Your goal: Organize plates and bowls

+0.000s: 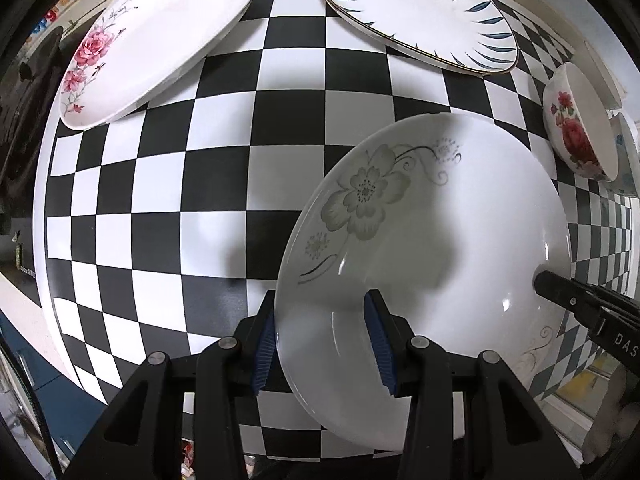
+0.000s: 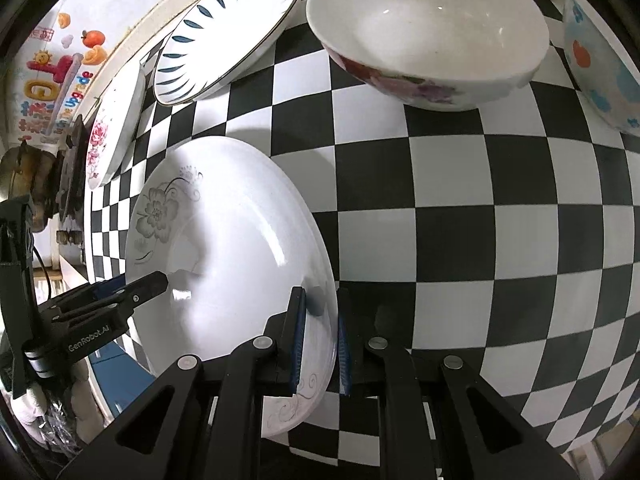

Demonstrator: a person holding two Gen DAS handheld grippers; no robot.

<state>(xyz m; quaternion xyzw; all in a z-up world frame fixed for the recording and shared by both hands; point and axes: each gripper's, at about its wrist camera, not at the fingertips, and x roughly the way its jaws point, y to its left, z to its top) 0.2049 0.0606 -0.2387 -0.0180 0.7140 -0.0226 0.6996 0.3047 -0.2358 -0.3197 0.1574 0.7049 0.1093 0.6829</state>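
Left wrist view: your left hand-held gripper (image 1: 324, 344) is clamped on the near rim of the grey-flower plate (image 1: 420, 240), one blue pad under the rim and one on the inner face. The plate sits at 5 o'clock in this view, face up toward the camera and tilted, over the checkered bench (image 1: 200, 160). In this view its long axis runs from 6 o'clock to 1 o'clock, with the grey flower toward 11 o'clock on the rim. Your right hand-held gripper (image 1: 538, 280) meets the opposite rim at 4 o'clock.

Right wrist view: your right hand-held gripper (image 2: 322, 336) is closed on the plate's edge, with the rim pinched between the blue pads at 6 o'clock. The plate (image 2: 224, 264) lies at 8 o'clock, its long axis running from 11 o'clock to 5 o'clock. The left hand-held gripper (image 2: 166, 280) grips it at 9 o'clock.

Other ware on the bench:
- The pink-rose plate (image 1: 152, 40) is at 11 o'clock.
- The blue-leaf plate (image 1: 416, 12) is at 1 o'clock.
- The red-rose bowl (image 2: 428, 28) is at 12 o'clock in the right view.
- The blue-dot bowl (image 2: 600, 56) is just beside it, at 2 o'clock.
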